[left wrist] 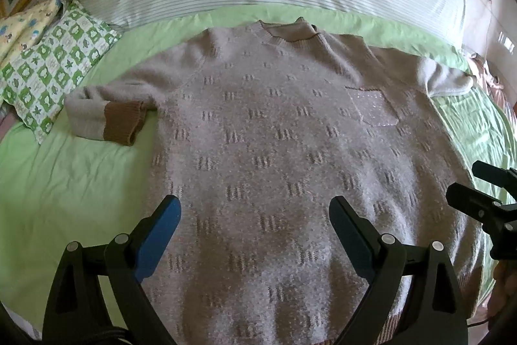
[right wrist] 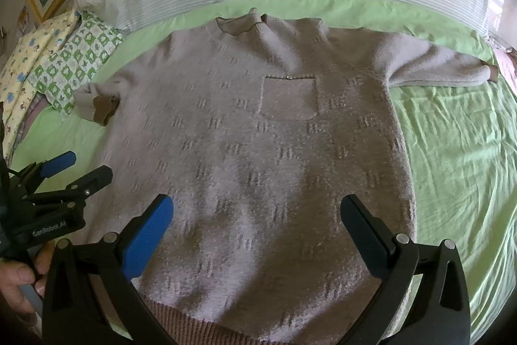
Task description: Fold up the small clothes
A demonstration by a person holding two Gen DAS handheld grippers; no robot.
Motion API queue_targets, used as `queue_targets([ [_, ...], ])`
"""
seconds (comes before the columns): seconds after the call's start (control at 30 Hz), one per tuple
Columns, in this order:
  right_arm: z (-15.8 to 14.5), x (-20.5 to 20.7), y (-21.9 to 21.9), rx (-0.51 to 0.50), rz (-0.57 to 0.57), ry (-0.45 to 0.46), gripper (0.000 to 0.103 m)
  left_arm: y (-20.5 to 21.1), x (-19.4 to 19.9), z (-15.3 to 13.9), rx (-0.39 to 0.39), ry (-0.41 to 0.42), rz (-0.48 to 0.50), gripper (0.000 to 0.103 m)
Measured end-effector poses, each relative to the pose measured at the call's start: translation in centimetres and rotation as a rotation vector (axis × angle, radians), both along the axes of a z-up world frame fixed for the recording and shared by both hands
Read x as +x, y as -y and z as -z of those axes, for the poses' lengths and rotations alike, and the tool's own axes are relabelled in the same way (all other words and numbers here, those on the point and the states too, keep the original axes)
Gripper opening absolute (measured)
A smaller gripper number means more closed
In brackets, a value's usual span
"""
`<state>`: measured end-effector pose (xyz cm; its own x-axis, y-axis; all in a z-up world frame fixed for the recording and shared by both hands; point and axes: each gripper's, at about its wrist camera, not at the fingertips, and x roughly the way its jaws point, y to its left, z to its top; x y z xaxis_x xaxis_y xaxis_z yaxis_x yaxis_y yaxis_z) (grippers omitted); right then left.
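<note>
While the sweater lies flat mid-frame, left gripper and right gripper gape wide, empty.

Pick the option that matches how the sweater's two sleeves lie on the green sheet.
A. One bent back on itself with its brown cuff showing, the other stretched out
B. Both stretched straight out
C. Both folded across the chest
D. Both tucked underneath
A: on the sweater, the sleeve beside the checked pillow doubles back, showing its brown cuff, while the other sleeve lies stretched out.
</note>
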<state>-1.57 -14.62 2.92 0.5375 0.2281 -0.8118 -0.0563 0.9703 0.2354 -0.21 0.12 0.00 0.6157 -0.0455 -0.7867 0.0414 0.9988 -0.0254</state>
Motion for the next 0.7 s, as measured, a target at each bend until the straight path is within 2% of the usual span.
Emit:
queue_targets([
  [0.03, 0.0, 0.1, -0.1, -0.001, -0.003, 0.000, 0.103, 0.0, -0.1, 0.0, 0.001, 0.000, -0.004, 0.094],
  [0.07, -0.1, 0.1, -0.2, -0.002, -0.005, 0.000, 0.103, -0.7, 0.3, 0.2, 0.055, -0.016, 0.003, 0.094],
  [0.4, -0.1, 0.3, -0.4, -0.005, -0.013, -0.004, 0.103, -1.1, 0.5, 0.2, 0.055, -0.004, 0.001, 0.094],
  [0.7, 0.1, 0.3, -0.3, 0.005, -0.003, -0.011, 0.103, -0.6, 0.7, 0.3, 0.039, -0.038, 0.018, 0.094],
])
